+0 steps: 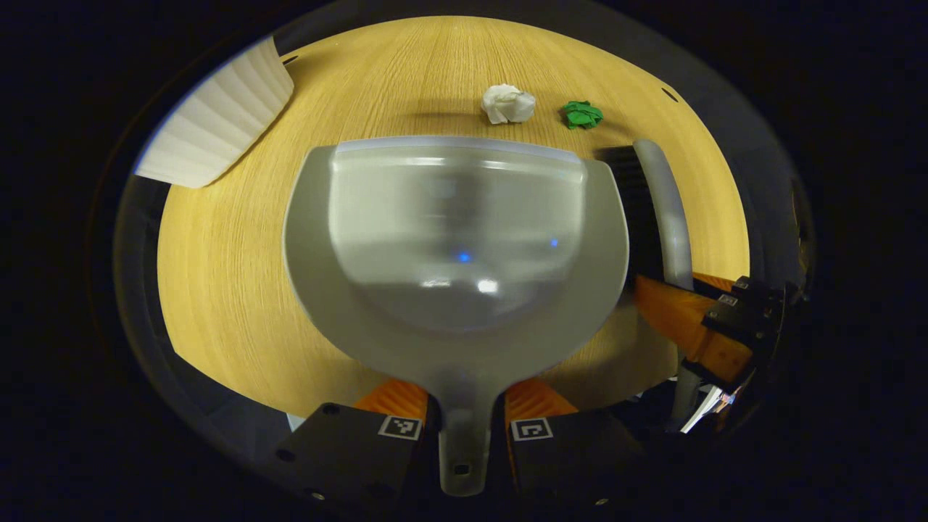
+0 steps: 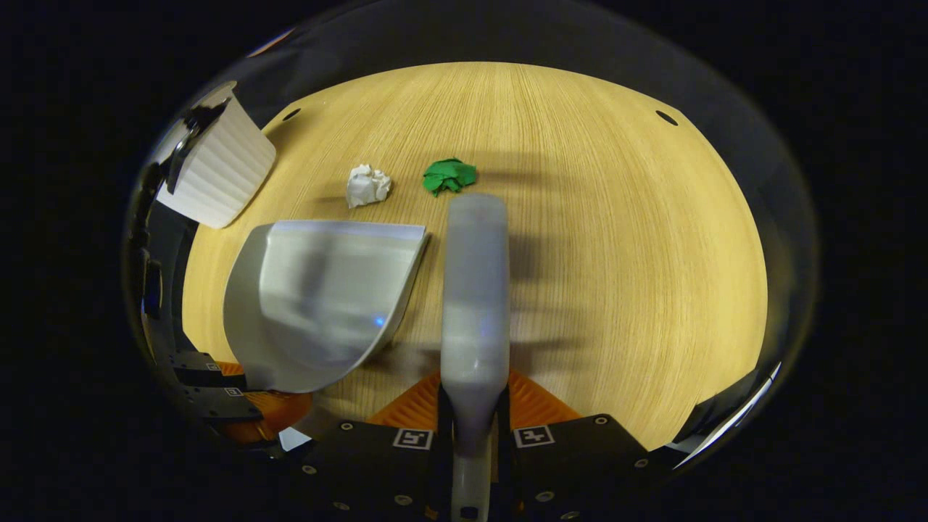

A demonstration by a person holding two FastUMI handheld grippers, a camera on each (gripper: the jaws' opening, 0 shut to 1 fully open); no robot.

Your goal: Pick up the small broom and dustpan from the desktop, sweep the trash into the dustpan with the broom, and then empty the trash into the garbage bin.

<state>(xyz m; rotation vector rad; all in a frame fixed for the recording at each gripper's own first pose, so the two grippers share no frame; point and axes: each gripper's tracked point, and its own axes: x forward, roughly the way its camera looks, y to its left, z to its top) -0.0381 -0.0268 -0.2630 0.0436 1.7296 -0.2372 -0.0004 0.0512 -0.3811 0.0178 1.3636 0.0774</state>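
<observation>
**Dustpan and broom both pinched, two paper wads ahead**

Round light-wood desktop [image 2: 616, 239] spread beneath both claws, grain running away from the cameras.

Wide grey plastic dustpan [image 1: 457, 239] straight ahead of the left gripper [image 1: 464, 420], stem clamped between the two fingers, pan mouth facing away toward the litter. Seen from the right gripper view, same dustpan [image 2: 326, 297] ahead and to the left, other claw behind it at the lower left edge.

White ribbed round garbage bin [image 1: 217, 123] far ahead and to the left of the left claw, at the desktop's rim; likewise ahead-left of the right claw [image 2: 221, 170].

Small grey-handled broom [image 2: 475, 290] pointing directly forward from the right gripper [image 2: 475, 428], handle squeezed between both fingers. From the left gripper view, broom [image 1: 663, 210] off to the right beside the dustpan, dark bristles on its near side, right claw [image 1: 718, 326] gripping its lower end.

Crumpled white paper ball [image 1: 507, 104] just beyond the dustpan's front lip, slightly right of centre. Crumpled green paper ball [image 1: 582, 114] beside it, further right, just beyond the broom's tip [image 2: 449, 176].
</observation>
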